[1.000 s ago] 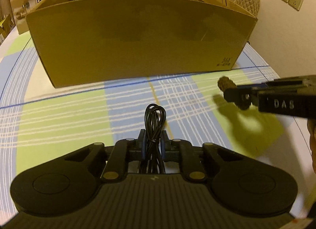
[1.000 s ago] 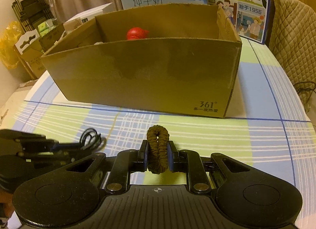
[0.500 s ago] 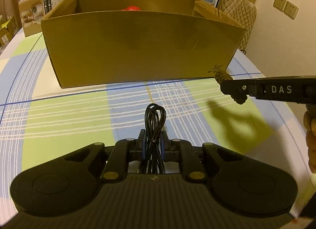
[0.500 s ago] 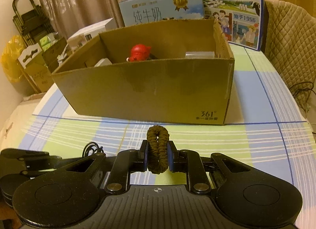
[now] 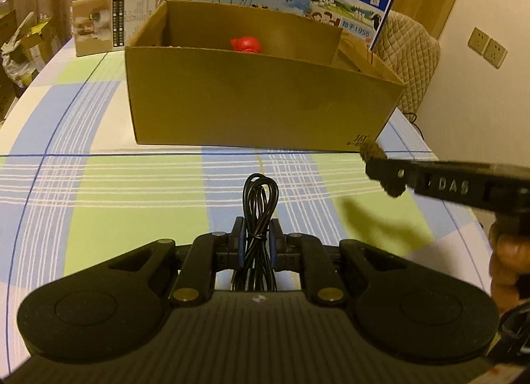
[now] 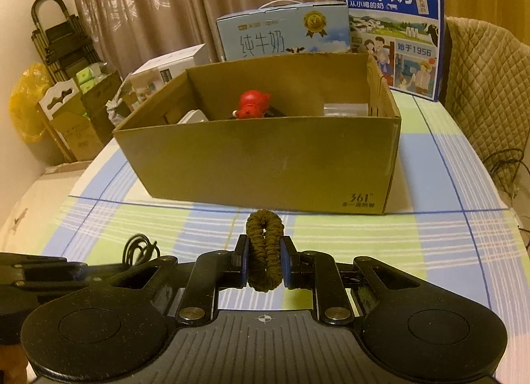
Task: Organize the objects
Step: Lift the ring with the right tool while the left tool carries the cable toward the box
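An open brown cardboard box (image 5: 261,99) (image 6: 265,158) stands on the checked tablecloth ahead of both grippers. My left gripper (image 5: 256,235) is shut on a coiled black cable (image 5: 260,192), held above the cloth short of the box. My right gripper (image 6: 264,253) is shut on a brown fabric hair tie (image 6: 265,231), also short of the box's near wall. In the left wrist view the right gripper (image 5: 384,172) reaches in from the right with the hair tie (image 5: 374,150). A red toy (image 6: 251,104) (image 5: 246,44), a white object (image 6: 193,116) and a clear packet (image 6: 346,109) lie inside the box.
Two milk cartons (image 6: 285,34) (image 6: 394,29) stand behind the box, with a white carton (image 5: 114,31) to its left. A quilted chair back (image 6: 487,85) is at the right edge. A hand (image 5: 506,261) holds the right gripper. Clutter and a rack (image 6: 63,42) stand beyond the table's left side.
Both grippers have risen with their loads, so the inside of the box and the red toy now show over its near wall. Neither grip has changed.
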`<state>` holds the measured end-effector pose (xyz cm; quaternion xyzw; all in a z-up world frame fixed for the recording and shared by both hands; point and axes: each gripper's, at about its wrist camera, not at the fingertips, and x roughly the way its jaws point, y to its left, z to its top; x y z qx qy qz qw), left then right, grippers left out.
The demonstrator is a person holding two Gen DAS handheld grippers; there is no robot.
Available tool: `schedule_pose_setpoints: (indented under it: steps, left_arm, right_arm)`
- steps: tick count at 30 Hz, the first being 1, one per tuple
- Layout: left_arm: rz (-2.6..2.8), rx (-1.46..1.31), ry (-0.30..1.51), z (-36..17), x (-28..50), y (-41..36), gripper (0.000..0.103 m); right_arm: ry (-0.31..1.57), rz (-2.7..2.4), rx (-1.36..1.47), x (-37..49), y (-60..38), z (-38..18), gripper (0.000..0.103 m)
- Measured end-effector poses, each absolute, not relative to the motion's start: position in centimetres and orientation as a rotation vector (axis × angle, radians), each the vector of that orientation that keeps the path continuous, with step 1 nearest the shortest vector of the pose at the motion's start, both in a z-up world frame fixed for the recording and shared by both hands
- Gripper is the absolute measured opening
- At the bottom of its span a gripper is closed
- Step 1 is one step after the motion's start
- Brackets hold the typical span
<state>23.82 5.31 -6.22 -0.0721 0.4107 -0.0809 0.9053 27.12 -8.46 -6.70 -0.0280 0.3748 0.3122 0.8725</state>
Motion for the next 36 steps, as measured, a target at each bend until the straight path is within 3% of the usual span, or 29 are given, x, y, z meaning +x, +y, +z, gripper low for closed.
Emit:
schedule_pose_setpoints:
  steps: [20,36]
  left_arm:
    - [-0.193,-0.117,0.806,-1.2,20.9,5.7,0.010]
    - [-0.215,-0.016,0.751,6.5,31.5,6.9,0.010]
  right_arm:
    - [0.788,0.679,-0.008,22.5,-9.4,-4.8,0.016]
    - [0.650,0.721,-0.158,30.7,-6.9,6.5,0.016]
